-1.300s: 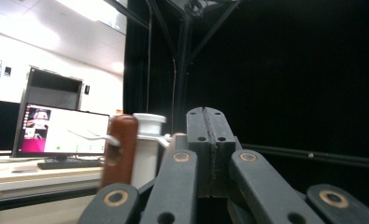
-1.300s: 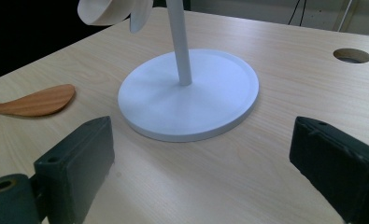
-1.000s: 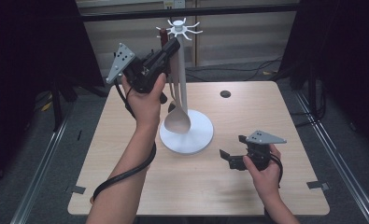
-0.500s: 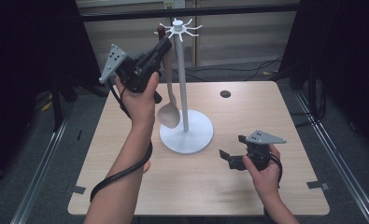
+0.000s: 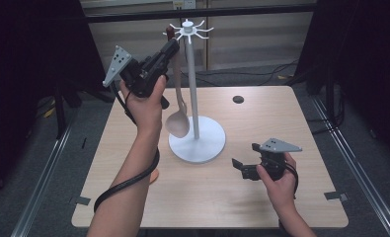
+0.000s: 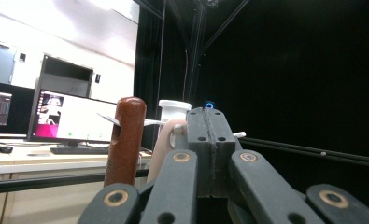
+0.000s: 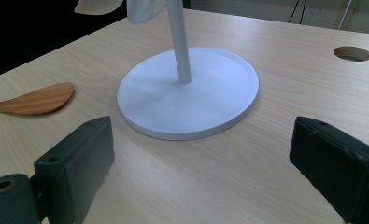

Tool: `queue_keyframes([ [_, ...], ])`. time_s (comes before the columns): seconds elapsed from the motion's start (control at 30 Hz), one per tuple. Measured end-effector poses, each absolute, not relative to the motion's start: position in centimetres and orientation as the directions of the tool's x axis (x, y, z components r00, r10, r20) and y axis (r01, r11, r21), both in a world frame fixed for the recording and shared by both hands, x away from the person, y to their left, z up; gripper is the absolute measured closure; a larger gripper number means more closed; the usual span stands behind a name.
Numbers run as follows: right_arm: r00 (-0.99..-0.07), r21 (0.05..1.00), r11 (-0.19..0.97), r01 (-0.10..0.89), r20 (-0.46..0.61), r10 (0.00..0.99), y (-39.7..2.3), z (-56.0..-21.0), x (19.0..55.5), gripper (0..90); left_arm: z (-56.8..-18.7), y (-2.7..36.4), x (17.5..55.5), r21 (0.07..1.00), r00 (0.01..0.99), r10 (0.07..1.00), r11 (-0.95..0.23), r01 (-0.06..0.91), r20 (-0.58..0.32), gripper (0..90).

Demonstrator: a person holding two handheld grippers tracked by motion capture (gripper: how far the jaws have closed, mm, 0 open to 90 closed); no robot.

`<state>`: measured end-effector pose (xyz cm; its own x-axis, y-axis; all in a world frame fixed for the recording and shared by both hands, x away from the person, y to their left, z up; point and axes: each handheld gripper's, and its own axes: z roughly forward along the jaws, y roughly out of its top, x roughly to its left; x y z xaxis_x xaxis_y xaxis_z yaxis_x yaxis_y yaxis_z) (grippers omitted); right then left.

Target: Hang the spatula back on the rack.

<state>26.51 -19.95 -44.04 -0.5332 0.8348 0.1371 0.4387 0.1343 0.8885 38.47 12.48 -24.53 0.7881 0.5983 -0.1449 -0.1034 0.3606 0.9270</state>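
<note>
1. Wooden spoon (image 5: 177,111) hangs at the frame's upper centre, beside the white rack (image 5: 193,89); your left gripper (image 5: 172,48) pinches its handle top near the hooks.
2. Next, seat its hole on a hook, then release.
3. Your right gripper (image 5: 243,166) rests spread, lower right.

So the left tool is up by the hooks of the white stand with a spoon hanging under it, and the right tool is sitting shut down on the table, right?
Not quite. The right tool is open: the right gripper view shows its jaws wide apart over the table. The rest holds: the left tool is up by the hooks of the white stand, with the spoon hanging below.
</note>
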Motion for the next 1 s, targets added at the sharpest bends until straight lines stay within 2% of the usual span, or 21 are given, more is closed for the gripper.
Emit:
queue_keyframes([
  [0.33, -0.536, 0.888, 0.136, 0.439, 0.138, 0.833, -20.0, -44.1, 26.6, 6.0, -24.9, 12.6, 37.9, 0.930, 0.796, 0.591, 0.352, -0.104, -0.134, 89.7],
  [0.77, -0.535, 0.889, 0.136, 0.437, 0.135, 0.834, -19.9, -44.0, 26.5, 6.0, -27.4, 12.9, 36.7, 0.935, 0.801, 0.588, 0.334, -0.116, -0.110, 78.5],
  [1.0, -0.535, 0.889, 0.134, 0.439, 0.138, 0.833, -19.9, -44.0, 26.5, 6.0, -29.4, 13.0, 36.2, 0.947, 0.801, 0.585, 0.312, -0.075, -0.129, 71.3],
])
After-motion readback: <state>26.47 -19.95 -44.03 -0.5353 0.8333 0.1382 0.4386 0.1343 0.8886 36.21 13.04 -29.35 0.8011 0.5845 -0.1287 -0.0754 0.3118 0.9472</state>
